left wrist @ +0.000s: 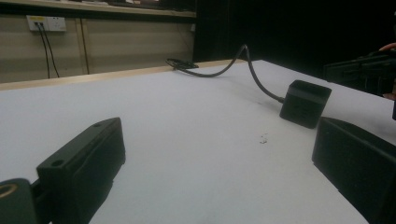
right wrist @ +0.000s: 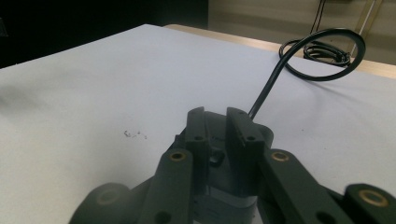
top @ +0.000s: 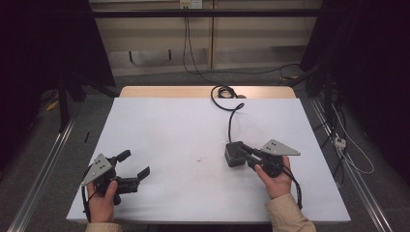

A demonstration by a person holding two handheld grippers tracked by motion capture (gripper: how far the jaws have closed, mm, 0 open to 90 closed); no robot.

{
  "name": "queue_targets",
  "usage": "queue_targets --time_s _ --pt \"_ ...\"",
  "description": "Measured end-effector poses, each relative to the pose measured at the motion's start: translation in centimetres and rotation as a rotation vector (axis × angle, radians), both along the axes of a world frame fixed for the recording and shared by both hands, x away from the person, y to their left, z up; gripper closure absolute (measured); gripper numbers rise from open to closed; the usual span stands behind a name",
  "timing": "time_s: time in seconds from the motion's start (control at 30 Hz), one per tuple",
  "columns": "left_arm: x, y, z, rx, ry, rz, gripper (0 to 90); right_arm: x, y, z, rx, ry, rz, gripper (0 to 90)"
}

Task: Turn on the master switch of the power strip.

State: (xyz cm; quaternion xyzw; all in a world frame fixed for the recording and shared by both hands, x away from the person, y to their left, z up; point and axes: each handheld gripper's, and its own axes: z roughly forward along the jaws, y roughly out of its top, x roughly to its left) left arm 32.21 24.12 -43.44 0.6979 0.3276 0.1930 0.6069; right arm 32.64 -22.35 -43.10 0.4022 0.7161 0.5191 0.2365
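- Nearest the table's front edge, the person's left hand [top: 102, 195] holds the left gripper [top: 135, 166] low over the white table top [top: 169, 130], near its front left corner. Its jaws stand wide apart with nothing between them; in the left gripper view the two black jaws frame bare white surface.
- On the other side, the right hand [top: 276, 182], with a beige sleeve [top: 289, 216] behind it, holds the right gripper [top: 244, 153] pointed toward the middle of the table.
- The right gripper's jaws are drawn close together on a small black box [top: 234, 153], which looks like a power adapter. In the right gripper view the jaws [right wrist: 219, 135] press against the box's body [right wrist: 261, 133], one on each side of a narrow part; the grip looks firm, though the contact itself is partly hidden.
- The box sits on the table right of centre, touching the surface. In the left gripper view it [left wrist: 306, 102] is upright on the white top.
- Just left of the box, a small dark smudge [top: 198, 159] marks the table top.
- A black cable [top: 231, 121] runs from the box's far side toward the back of the table and ends in a loose coil [top: 223, 92] at the wooden far edge [top: 169, 91].
- Beyond the table, a pale wall carries a socket [left wrist: 45, 22] with two cords hanging down.
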Motion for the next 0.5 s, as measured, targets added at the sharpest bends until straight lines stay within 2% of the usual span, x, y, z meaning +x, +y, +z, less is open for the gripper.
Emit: queue_targets --time_s 0.5 --pt "0.01 -0.03 0.0 0.003 -0.001 0.001 2.4 0.59 0.2 -0.08 0.001 0.02 0.008 86.2"
